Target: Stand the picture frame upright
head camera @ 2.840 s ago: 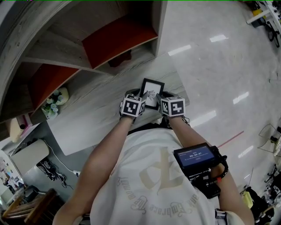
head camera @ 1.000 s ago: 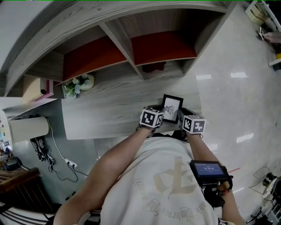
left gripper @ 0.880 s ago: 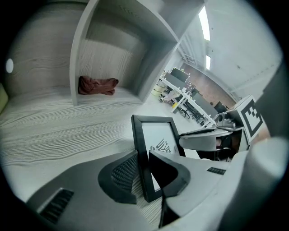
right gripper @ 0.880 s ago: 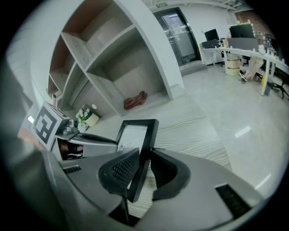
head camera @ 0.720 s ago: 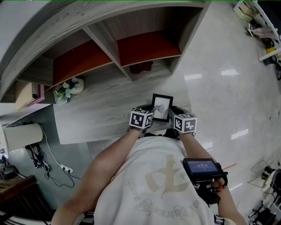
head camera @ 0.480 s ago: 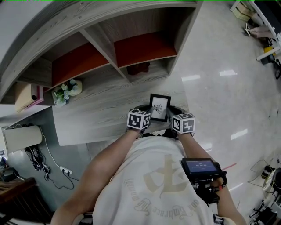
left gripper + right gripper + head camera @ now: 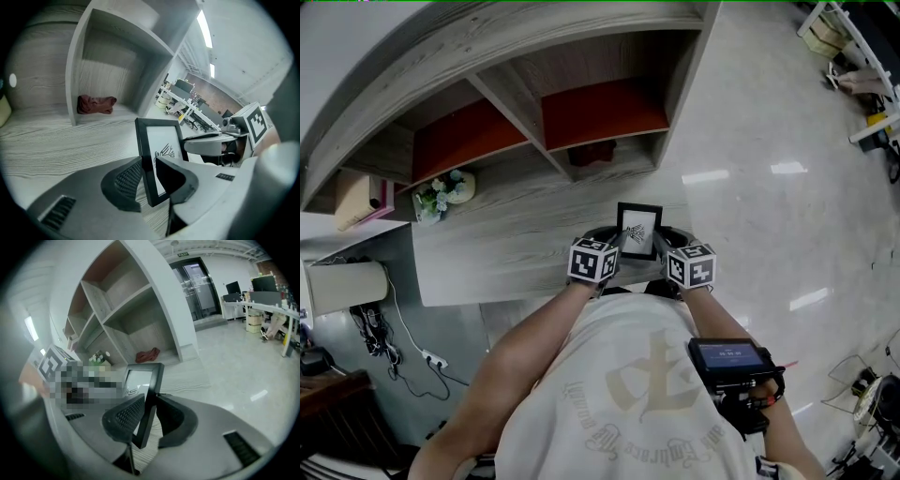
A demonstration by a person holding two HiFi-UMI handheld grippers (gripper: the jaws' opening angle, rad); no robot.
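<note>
Left hand-held gripper (image 7: 147, 169): the jaws sit astride the left edge of the picture frame (image 7: 638, 231). They have just been opening. The frame's edge stands between them, with the ribbed pad (image 7: 127, 180) behind it and the other jaw in front of the glass. Both lie close beside it but are not visibly pressing.

Right hand-held gripper (image 7: 150, 404): the jaws are clamped on the frame's right edge, one pad on the front and one on the back, both touching.

Picture frame: black moulding around a white sheet with a small dark drawing. It stands upright, leaning slightly, with its face toward the person. It is at the near edge of the table (image 7: 506, 246), toward the right end (the jaws hide its lower edge, so contact with the wood cannot be confirmed).

Surroundings:
- The table is grey wood grain.
- A shelf unit (image 7: 609, 66) of the same wood runs along the far side, with open compartments and red inner panels (image 7: 602, 111).
- A red cloth (image 7: 591, 153) lies in the compartment straight beyond the frame.
- A small bunch of flowers (image 7: 441, 192) sits at the far left of the table.
- The left marker cube (image 7: 592, 261) and right marker cube (image 7: 691, 266) flank the frame on its near side.
- A device with a lit screen (image 7: 727, 356) is strapped to the person's right forearm.
- Glossy pale floor (image 7: 787, 206) lies to the right.
</note>
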